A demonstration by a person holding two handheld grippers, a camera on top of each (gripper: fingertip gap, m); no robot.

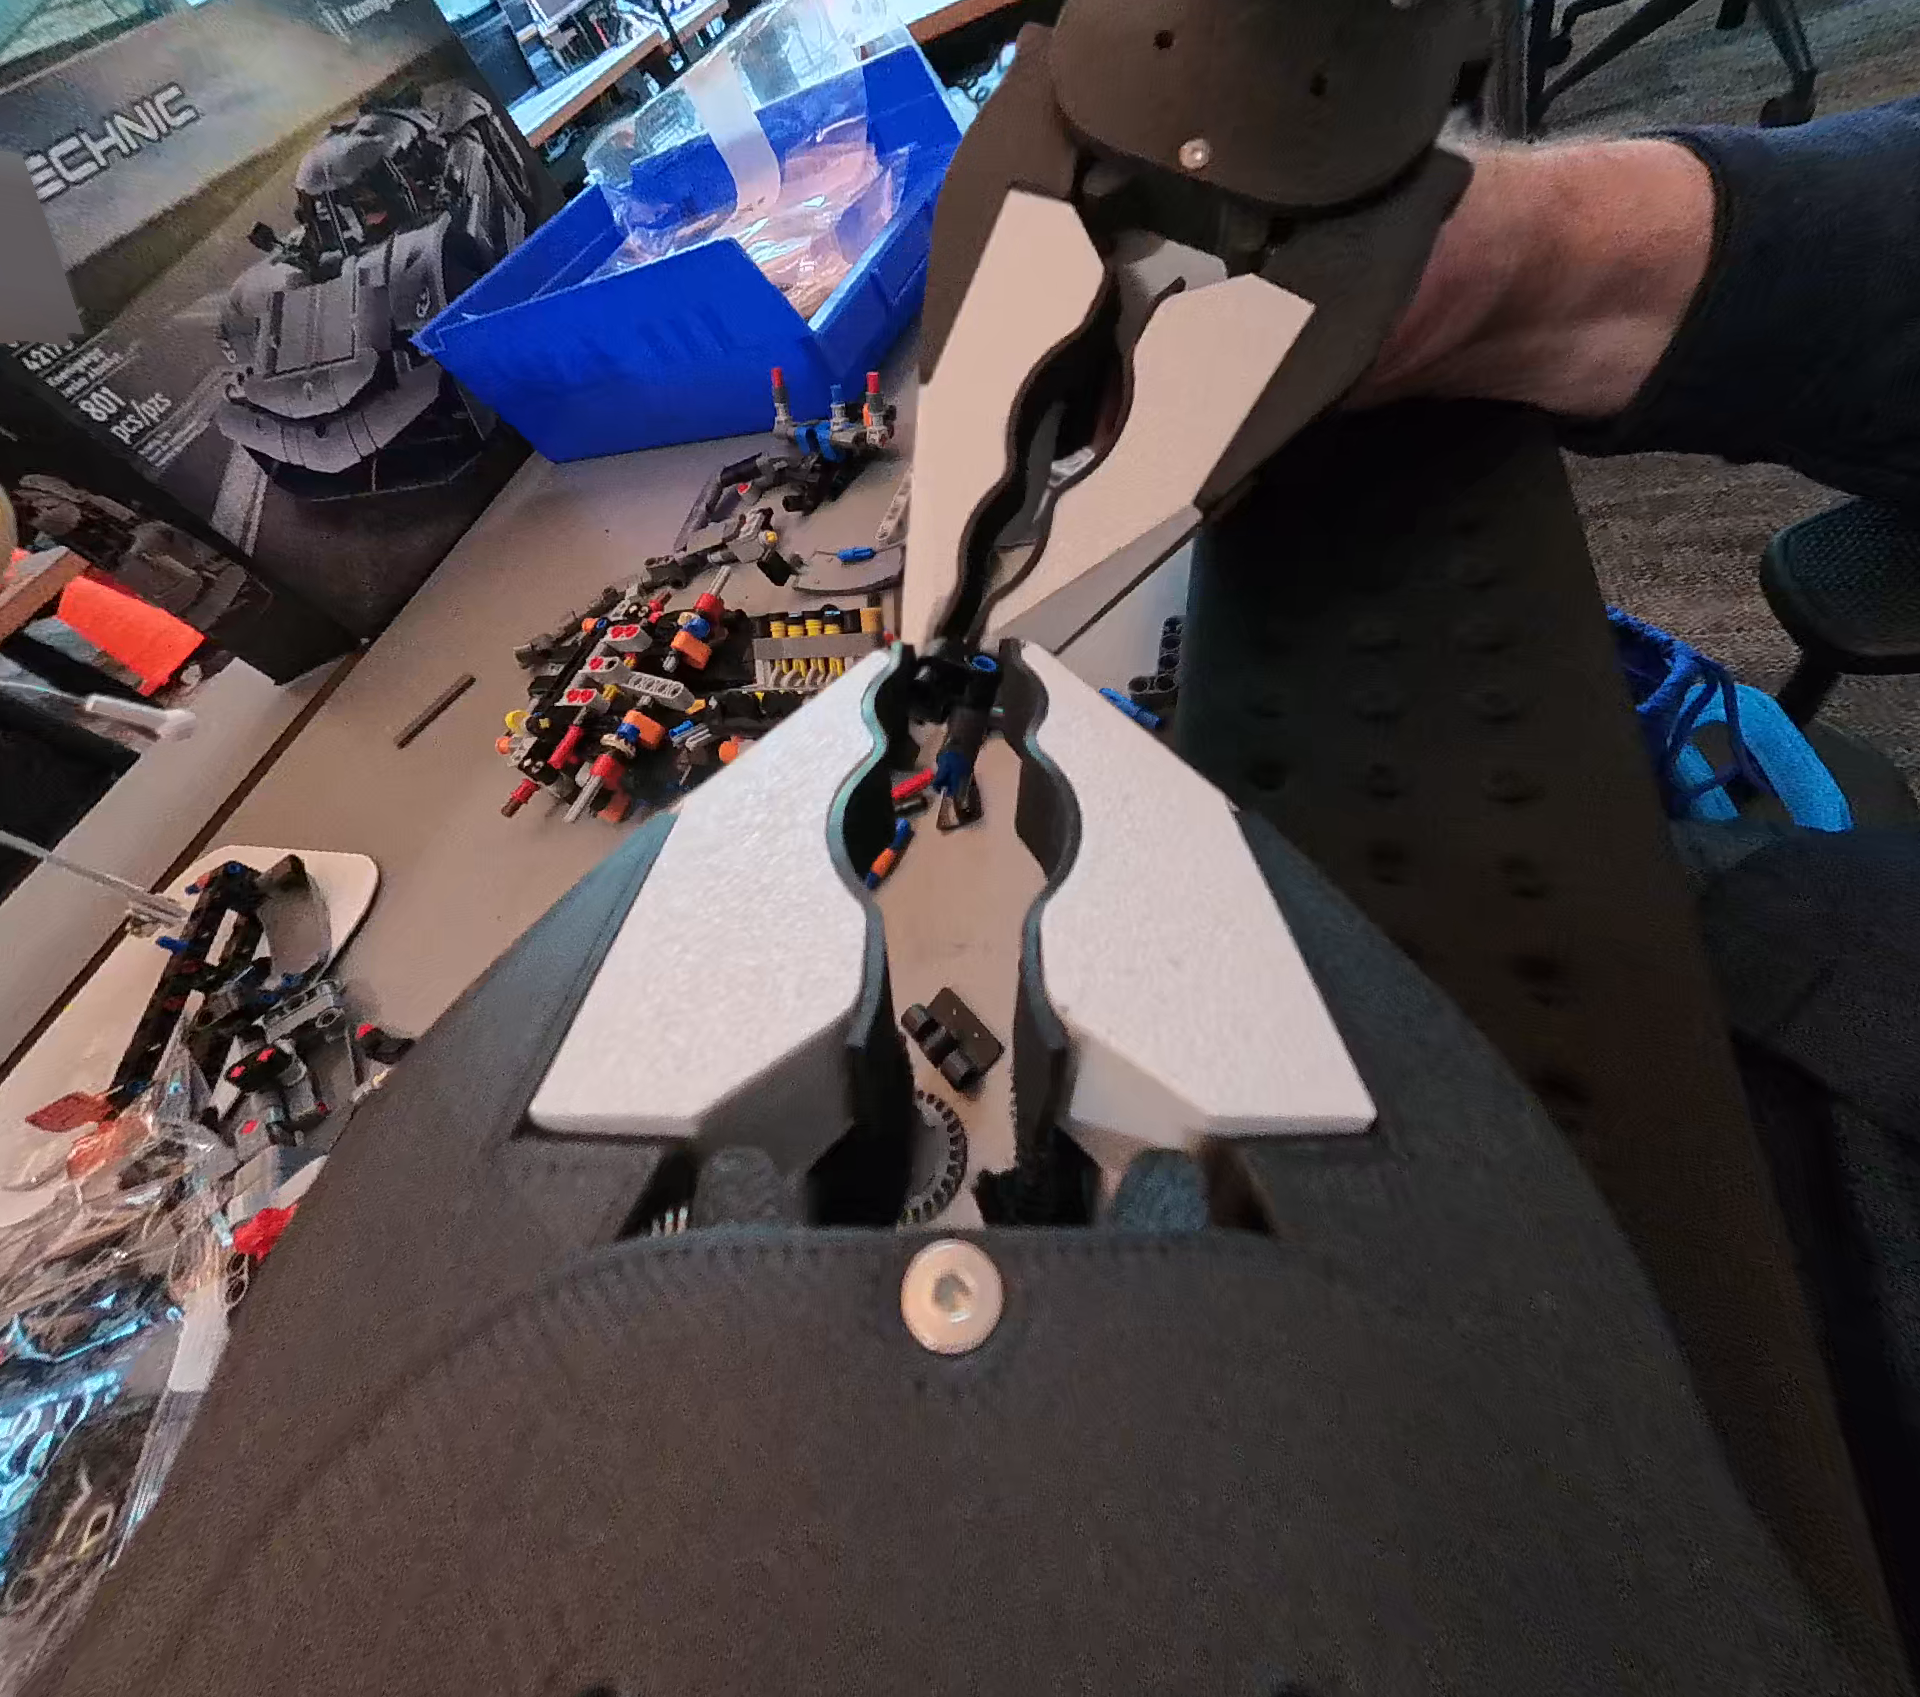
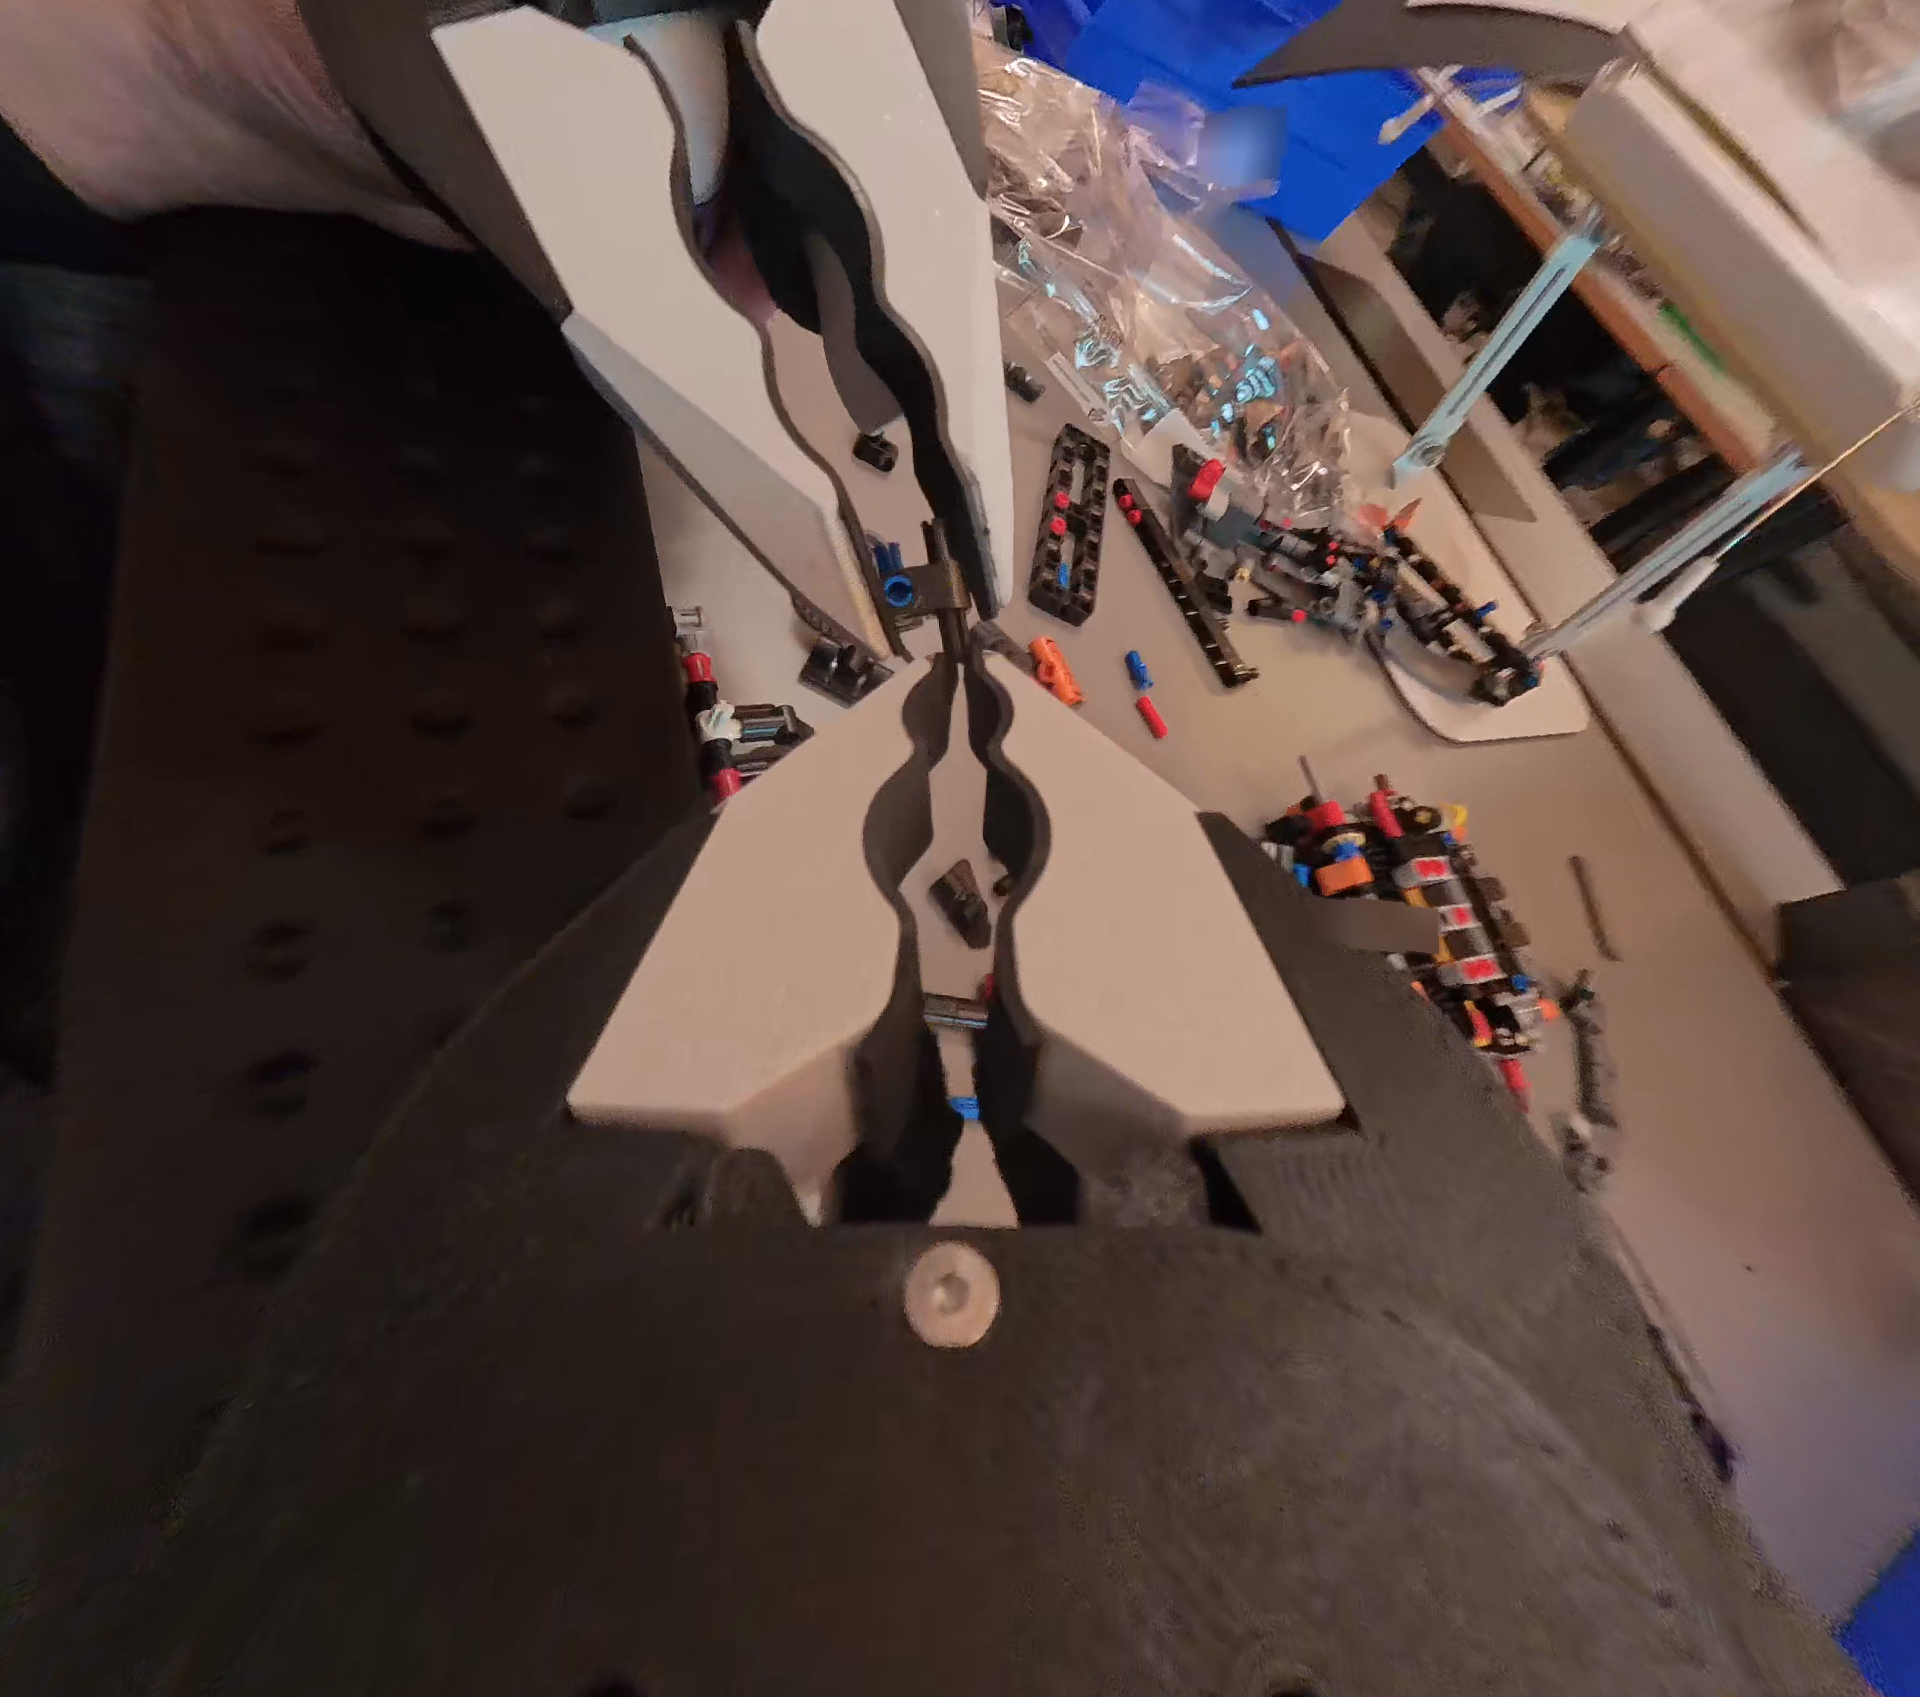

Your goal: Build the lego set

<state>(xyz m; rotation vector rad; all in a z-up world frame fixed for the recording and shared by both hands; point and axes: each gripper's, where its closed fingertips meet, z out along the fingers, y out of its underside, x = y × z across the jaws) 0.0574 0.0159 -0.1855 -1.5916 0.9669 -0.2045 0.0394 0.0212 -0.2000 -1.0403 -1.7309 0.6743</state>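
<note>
Above the worktop [image 1: 499,816], each hand-held gripper, left [image 1: 956,660] and right [image 2: 961,660], pinches one small black piece [image 2: 940,582] tip-to-tip, seemingly steadying it for joining.

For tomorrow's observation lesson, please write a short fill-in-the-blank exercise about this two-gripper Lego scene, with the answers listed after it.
1. The left gripper and the right gripper meet tip to tip over a small ____ Lego piece.
2. The bin behind the loose parts is ____.
3. The bin holds clear ____ bags.
4. The set's box stands on the ____ side of the left wrist view.

Answers: black; blue; plastic; left
</note>
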